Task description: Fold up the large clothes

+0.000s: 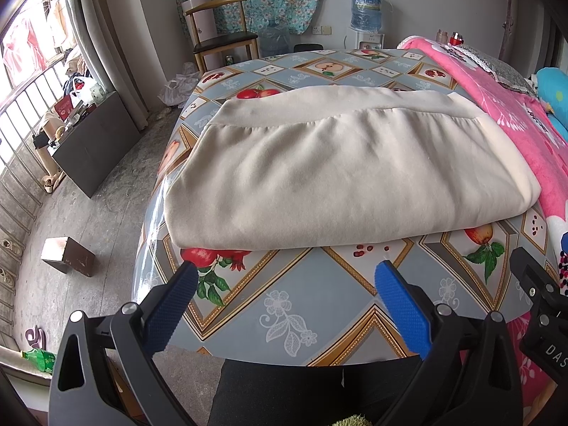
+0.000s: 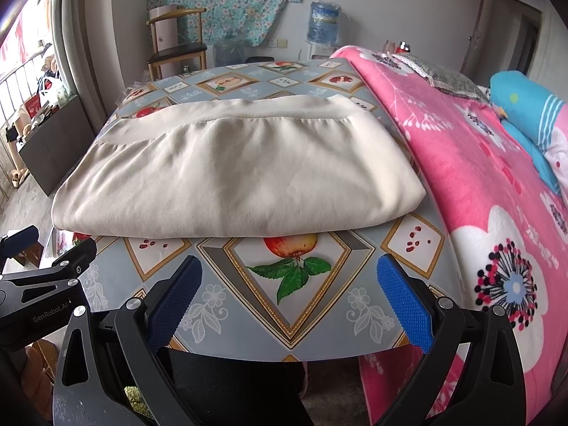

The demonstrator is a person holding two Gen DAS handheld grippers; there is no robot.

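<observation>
A cream sweatshirt [image 1: 337, 170] lies folded into a thick rectangle on the fruit-patterned table [image 1: 319, 301], its ribbed hem band at the far side. It also shows in the right wrist view [image 2: 230, 170]. My left gripper [image 1: 287, 273] is open and empty, held over the table's near edge just short of the garment's folded edge. My right gripper [image 2: 289, 269] is open and empty too, over the near edge of the table [image 2: 294, 301], in front of the garment. The right gripper's body shows at the left view's right edge [image 1: 539, 301].
A pink flowered blanket [image 2: 479, 177] covers the bed touching the table's right side, with a blue plush toy [image 2: 529, 113] on it. A wooden chair [image 1: 222, 32] and water bottles [image 1: 365, 9] stand at the far wall. A small box [image 1: 67, 255] sits on the floor at left.
</observation>
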